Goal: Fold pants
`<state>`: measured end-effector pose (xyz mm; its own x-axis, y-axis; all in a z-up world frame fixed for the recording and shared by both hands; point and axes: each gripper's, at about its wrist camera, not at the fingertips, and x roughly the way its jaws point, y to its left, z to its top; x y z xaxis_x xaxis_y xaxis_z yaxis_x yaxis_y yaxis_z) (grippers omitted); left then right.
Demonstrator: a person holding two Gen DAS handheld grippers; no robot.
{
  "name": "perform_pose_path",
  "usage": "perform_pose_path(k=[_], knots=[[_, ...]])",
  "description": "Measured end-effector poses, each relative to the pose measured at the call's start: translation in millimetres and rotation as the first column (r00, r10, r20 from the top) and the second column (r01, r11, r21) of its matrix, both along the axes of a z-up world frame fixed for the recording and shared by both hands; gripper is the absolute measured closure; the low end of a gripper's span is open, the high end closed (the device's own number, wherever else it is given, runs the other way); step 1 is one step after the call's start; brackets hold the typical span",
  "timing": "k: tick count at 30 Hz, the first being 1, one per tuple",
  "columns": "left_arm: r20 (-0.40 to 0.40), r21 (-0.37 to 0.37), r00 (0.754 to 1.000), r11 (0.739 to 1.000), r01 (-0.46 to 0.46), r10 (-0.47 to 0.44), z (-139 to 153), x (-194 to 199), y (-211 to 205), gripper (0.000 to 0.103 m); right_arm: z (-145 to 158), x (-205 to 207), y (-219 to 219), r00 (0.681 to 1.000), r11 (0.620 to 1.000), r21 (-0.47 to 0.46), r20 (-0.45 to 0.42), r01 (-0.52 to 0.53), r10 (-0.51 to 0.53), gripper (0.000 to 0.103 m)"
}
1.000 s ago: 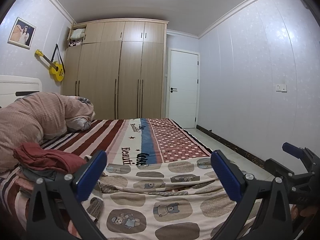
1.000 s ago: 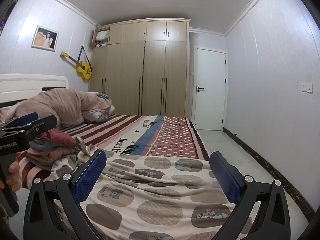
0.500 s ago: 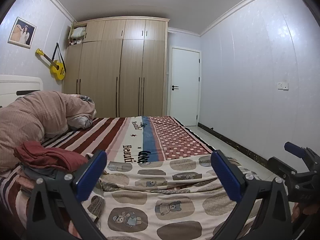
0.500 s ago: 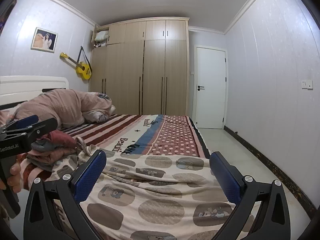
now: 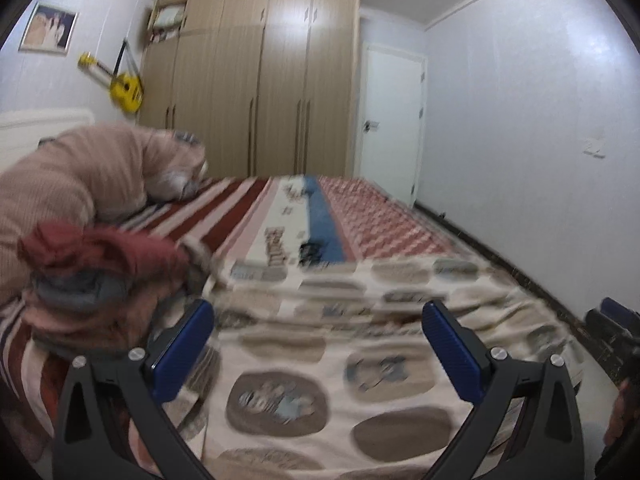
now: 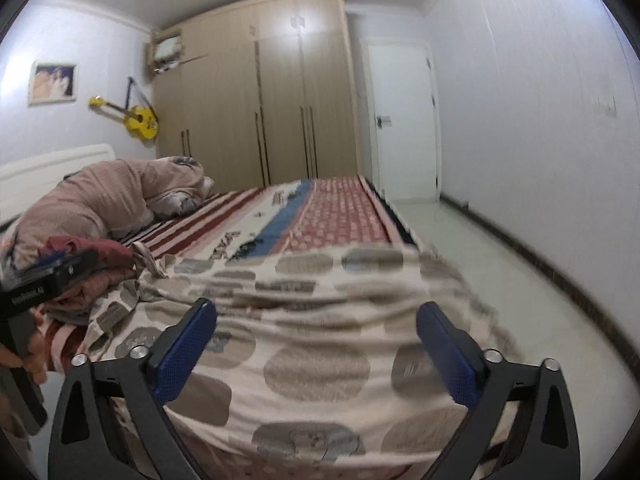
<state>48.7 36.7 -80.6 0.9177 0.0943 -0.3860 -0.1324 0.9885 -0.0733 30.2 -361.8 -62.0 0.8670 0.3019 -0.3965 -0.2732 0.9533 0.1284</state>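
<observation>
Left wrist view: my left tongs (image 5: pixel 318 344) gape, empty, above the bear-print pants (image 5: pixel 320 364) spread on the bed (image 5: pixel 248 216). My right tongs (image 6: pixel 316 344) are narrowing on nothing. Soft, light cloth; I'd pinch the near edge.

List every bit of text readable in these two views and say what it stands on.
Dark lettering on the bedsheet's cream stripe: blurred, unreadable in both views.
White brand print on the left gripper body, seen at the right wrist view's left edge: too smeared to read.
Framed picture, yellow guitar, patterned pants: no readable text.
</observation>
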Motion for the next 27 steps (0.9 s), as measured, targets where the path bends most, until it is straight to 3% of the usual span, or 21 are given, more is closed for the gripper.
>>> perform_pose_path(k=[3,9,19,24,27], knots=[[-0.063,-0.025,0.998,1.0,-0.016,0.015,-30,10,15,0.001,-28,5,-10,0.996,0.999,0.034,-0.078,0.043,-0.04,0.025],[-0.145,-0.066,0.989,0.997,-0.038,0.028,-74,26,25,0.001,-85,13,-19,0.97,0.993,0.078,-0.232,0.091,-0.071,0.03],[-0.164,-0.079,0.986,0.997,0.002,-0.015,-81,26,0,0.001,-140,2,-34,0.915,0.977,0.15,-0.394,0.152,-0.082,0.03],[-0.206,-0.085,0.977,0.996,0.03,-0.047,-90,29,-10,0.001,-151,5,-43,0.91,0.97,0.179,-0.408,0.162,-0.077,0.03],[-0.237,-0.096,0.97,0.995,0.034,-0.056,-97,29,-12,0.001,-159,8,-49,0.904,0.955,0.246,-0.425,0.164,-0.046,0.03]])
